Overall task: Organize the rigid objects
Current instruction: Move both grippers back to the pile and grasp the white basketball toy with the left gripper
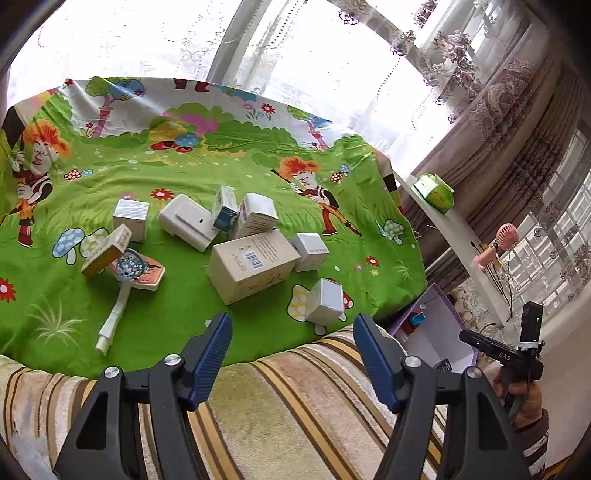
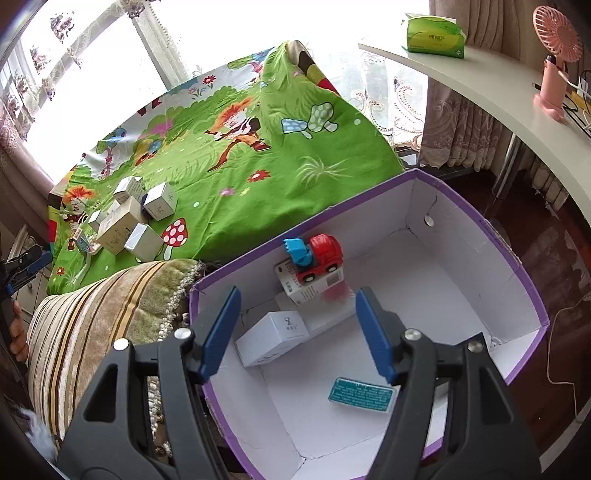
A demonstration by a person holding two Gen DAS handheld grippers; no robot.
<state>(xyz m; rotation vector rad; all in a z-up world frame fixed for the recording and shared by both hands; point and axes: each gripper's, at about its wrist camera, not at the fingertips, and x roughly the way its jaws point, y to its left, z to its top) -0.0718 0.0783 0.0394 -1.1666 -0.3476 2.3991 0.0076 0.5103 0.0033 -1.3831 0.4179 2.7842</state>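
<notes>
L gripper (image 1: 291,354) wide open, nothing between the jaws, hovering over the striped cushion (image 1: 280,406) at the near edge of the green cartoon sheet (image 1: 147,184). R gripper (image 2: 295,332) also wide open, empty, over the purple storage box (image 2: 532,291) w/ white inside.

On the sheet, a loose cluster of small cartons: big beige carton (image 1: 253,264) w/ barcode in the middle, white cube (image 1: 325,301) nearest the L gripper, small white box (image 1: 310,251) just right of the beige one and touching it, white adapter-like block (image 1: 186,221) behind it, blue-white carton (image 1: 226,208) leaning between adapter and another white carton (image 1: 256,214). White cube (image 1: 131,218) at left, tilted yellow-edged box (image 1: 107,251) resting on a flat orange pack (image 1: 142,271); white stick-shaped thing (image 1: 112,325) lies apart, near the front.

In the storage box: red-blue toy truck (image 2: 314,256) atop a white carton (image 2: 306,284) at the far-left wall, white box (image 2: 273,338) near it, teal-label item (image 2: 360,393) flat on the floor by the R gripper's right finger.

Bkgd: white desk (image 2: 480,85) w/ green tissue pack (image 2: 434,35), pink fan (image 2: 556,55).
</notes>
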